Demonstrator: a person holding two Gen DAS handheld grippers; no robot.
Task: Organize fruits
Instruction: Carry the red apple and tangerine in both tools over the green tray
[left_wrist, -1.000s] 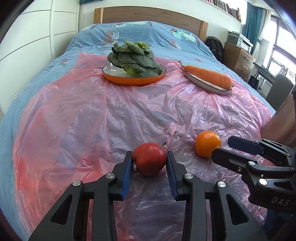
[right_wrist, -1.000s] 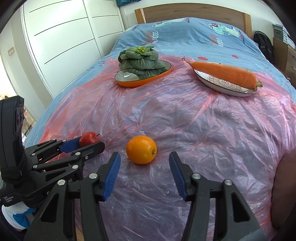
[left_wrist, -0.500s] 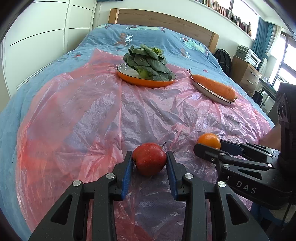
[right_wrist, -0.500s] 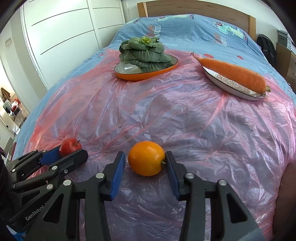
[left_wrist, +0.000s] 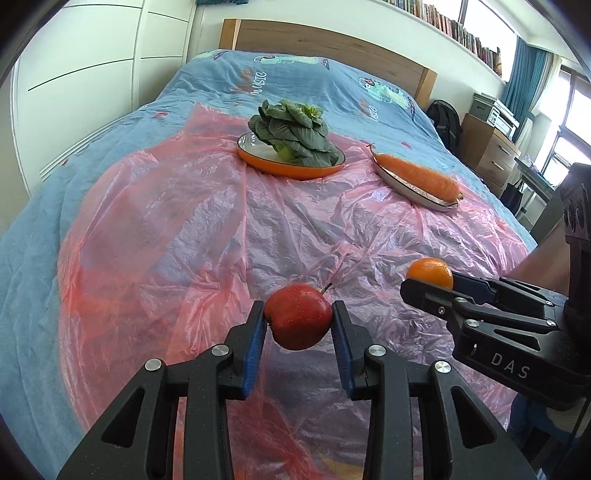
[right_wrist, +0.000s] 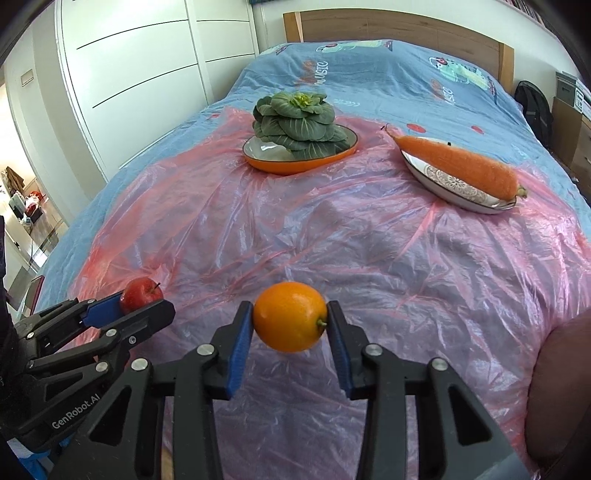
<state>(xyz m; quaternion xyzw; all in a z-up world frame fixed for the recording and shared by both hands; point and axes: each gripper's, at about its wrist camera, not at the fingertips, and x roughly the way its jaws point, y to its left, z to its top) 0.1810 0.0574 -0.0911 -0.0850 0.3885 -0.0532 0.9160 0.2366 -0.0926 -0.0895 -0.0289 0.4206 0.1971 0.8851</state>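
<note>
Near the foot edge of the bed (left_wrist: 122, 155), over the pink plastic sheet (left_wrist: 207, 221): two fruits, both in hand.

Left tool (left_wrist: 298, 323) pinches the apple (left_wrist: 298, 320), blue pads pressed on either side. Apple seems clear of the sheet, judging by the shade beneath it, though the fisheye view makes the gap hard to be sure of. Stem points up and away.

Right tool (right_wrist: 290, 320) pinches the orange (right_wrist: 290, 316) the same way, pads against both flanks, stem end toward the right pad. Also looks lifted.

Toward the headboard end of the sheet: orange dish (right_wrist: 273, 164) with a leafy green (right_wrist: 295, 120) on it, left side; white patterned plate (right_wrist: 452, 184) with a carrot (right_wrist: 458, 164) lying across it, right side. Both well apart from the fruits.

Progress: pick-up looks done for both fruits; placing is not. No empty bowl or basket for fruit shows in either view, so the likely destinations are the two occupied dishes. Remaining, as I judge it: carry each fruit up the bed, set it down, let go. Carrot takes most of its plate; room there is tight.
</note>
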